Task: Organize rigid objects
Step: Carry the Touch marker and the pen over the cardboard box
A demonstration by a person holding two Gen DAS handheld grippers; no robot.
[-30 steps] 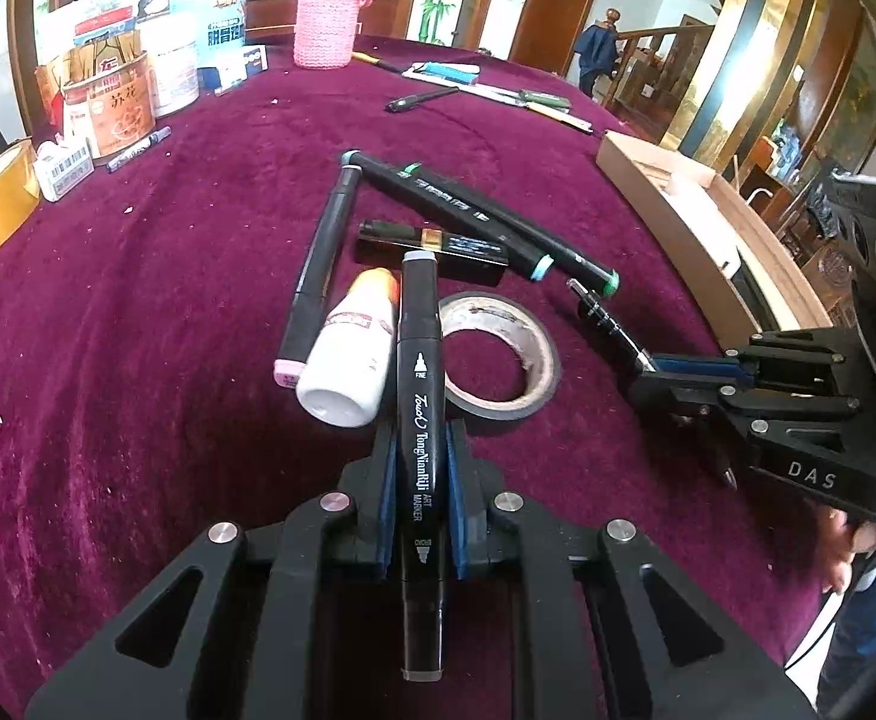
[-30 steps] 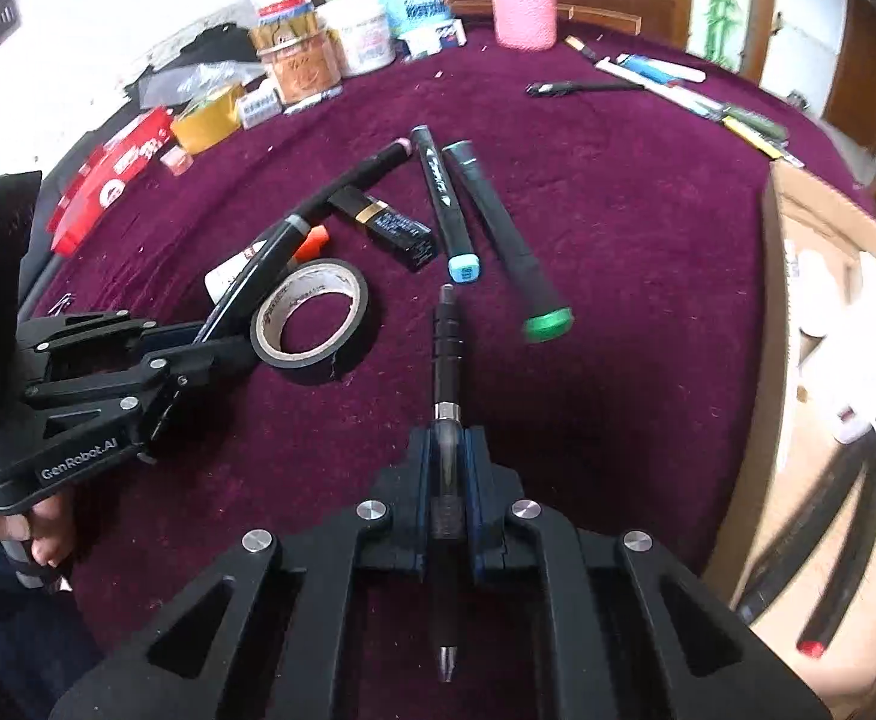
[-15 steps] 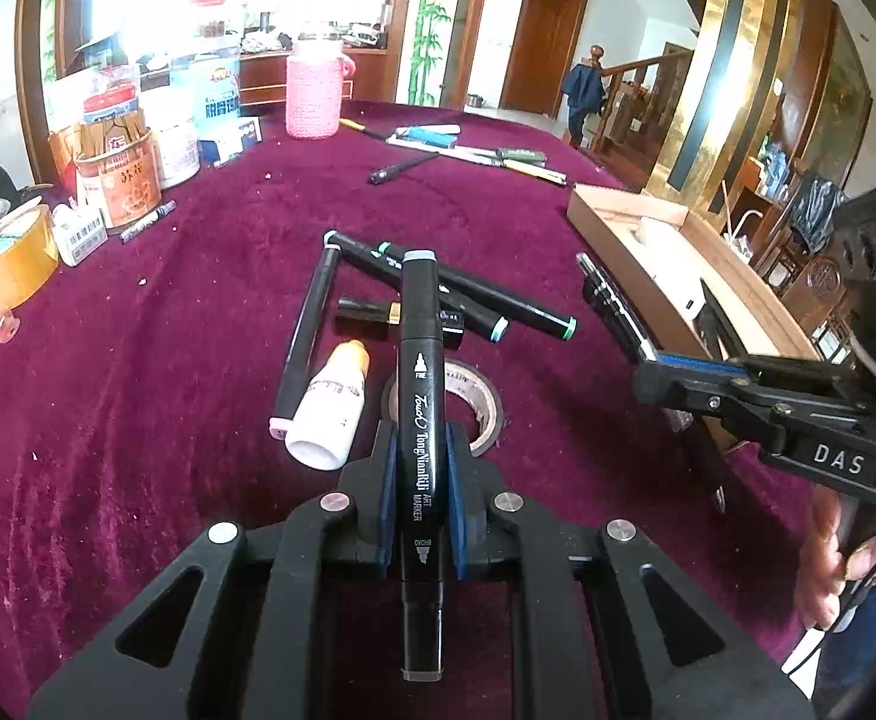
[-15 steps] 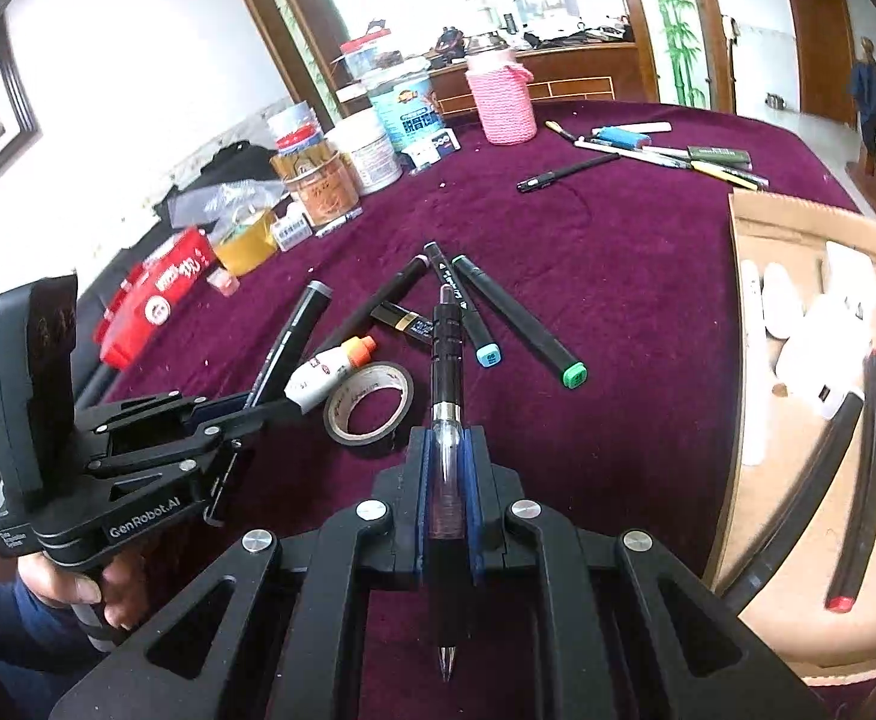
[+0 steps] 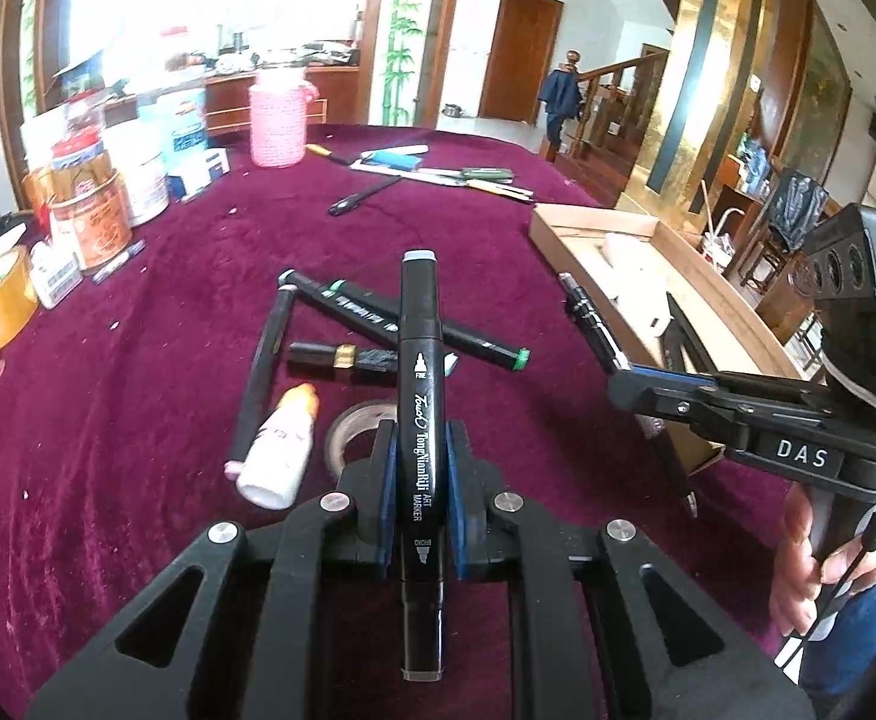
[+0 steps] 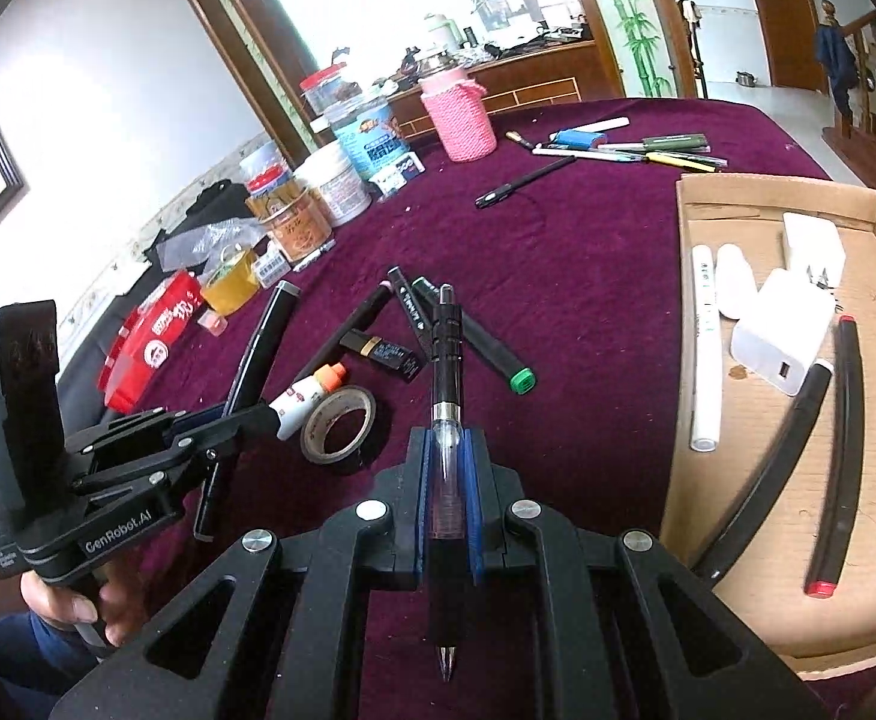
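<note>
My left gripper (image 5: pixel 419 516) has its jaws pinched on a black marker (image 5: pixel 420 420), lengthwise between the blue pads, grey cap pointing away from me, held clear above the table. My right gripper (image 6: pixel 445 504) pinches a pen (image 6: pixel 445 408) the same way, writing tip toward the camera, black grip end forward.

Just past the left jaws, on the maroon cloth (image 5: pixel 108 420): a tape roll (image 5: pixel 351 429), partly hidden behind the gripper, and a white bottle (image 5: pixel 279 456) with an orange cap lying on its side beside it. A long black marker (image 5: pixel 261 372) lies touching the bottle's left side.

Next out: a short black tube (image 5: pixel 342 357) with a gold band, then two markers (image 5: pixel 366 315) lying diagonally, one with a green end, crossing behind my held marker.

To the right, a cardboard tray (image 6: pixel 870 480) sits at the table edge. In it I see two long black markers, one red-tipped; a white charger; a white plug; a white pen; one more white piece.

Far side: a loose black pen (image 6: pixel 525 180), a cluster of pens, a pink knitted holder (image 6: pixel 459 120), jars and tins along the left edge.
</note>
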